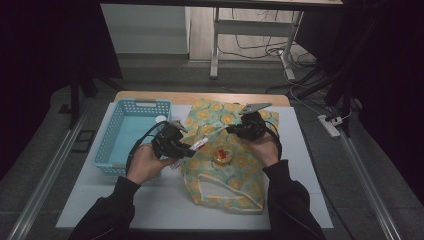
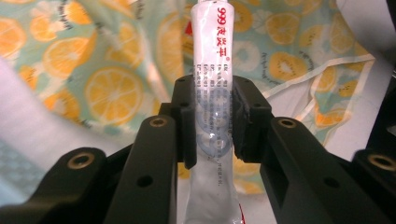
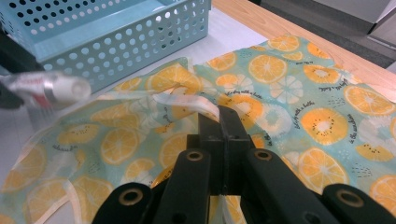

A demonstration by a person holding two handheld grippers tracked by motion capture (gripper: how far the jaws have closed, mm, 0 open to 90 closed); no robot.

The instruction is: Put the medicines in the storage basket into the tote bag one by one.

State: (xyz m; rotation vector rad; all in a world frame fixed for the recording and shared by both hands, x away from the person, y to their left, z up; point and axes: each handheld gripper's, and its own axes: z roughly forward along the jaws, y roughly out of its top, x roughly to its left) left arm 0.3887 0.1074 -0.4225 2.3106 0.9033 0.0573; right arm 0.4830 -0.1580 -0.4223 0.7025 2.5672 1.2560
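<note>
Left gripper [image 1: 186, 148] clamped on a white tube [image 2: 214, 93] of ointment — jaws narrow, pads pressing mid-body, tube's long axis running straight out between them, cap end pointing toward the fruit-print bag [image 1: 235, 165]. Right gripper [image 1: 231, 129] closed tight on the bag's pale rim [image 3: 205, 105], jaws fully together, lifting the edge off the bench [image 1: 310, 165]. Tube tip [image 3: 70, 88] just beside that raised rim, on the side toward the blue basket [image 1: 131, 131] and well short of the opening. Next move, judged: slide the tube along its own axis under the lifted edge — left hand nearer, right merely keeping the mouth up.
</note>
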